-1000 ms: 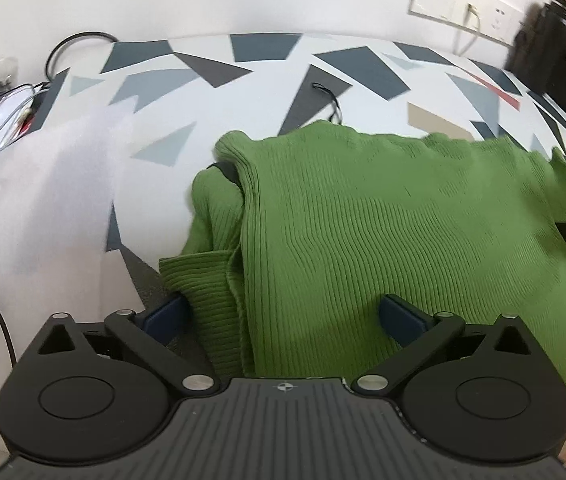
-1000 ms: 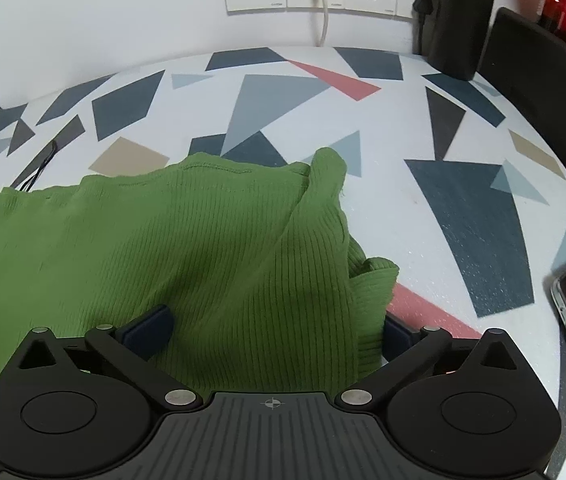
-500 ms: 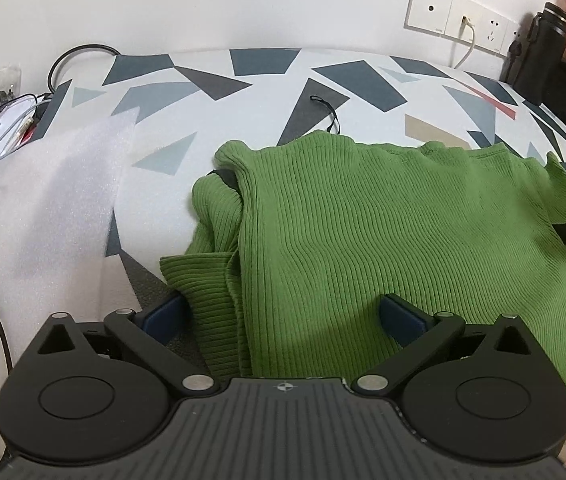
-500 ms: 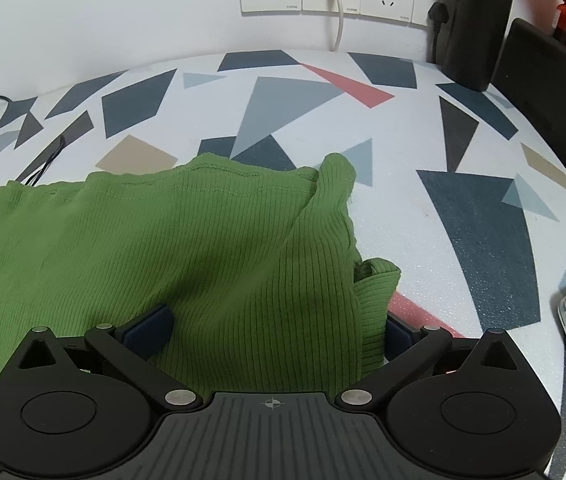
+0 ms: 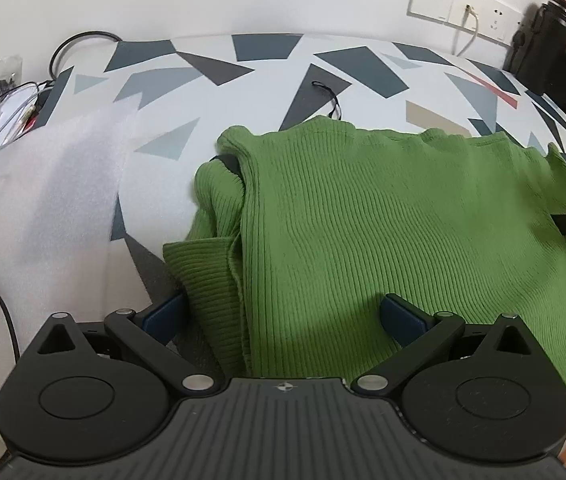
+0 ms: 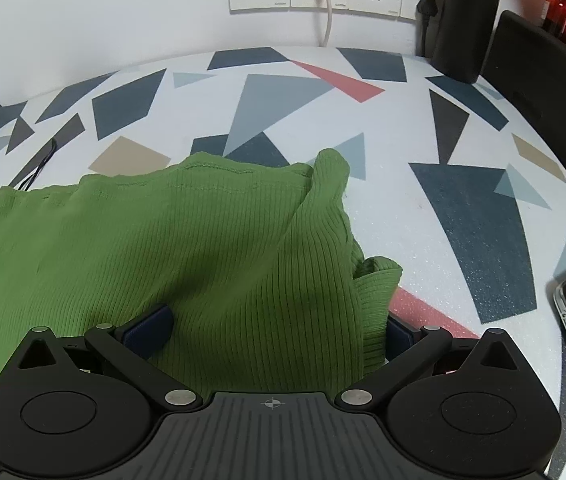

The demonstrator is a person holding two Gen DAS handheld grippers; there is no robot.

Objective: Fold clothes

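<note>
The green ribbed sweater (image 5: 383,240) lies in the middle of the patterned table (image 6: 463,140), both the left gripper (image 5: 283,312) and the right gripper (image 6: 275,326) spread wide over its near edge, so next they must probably close on it.
</note>
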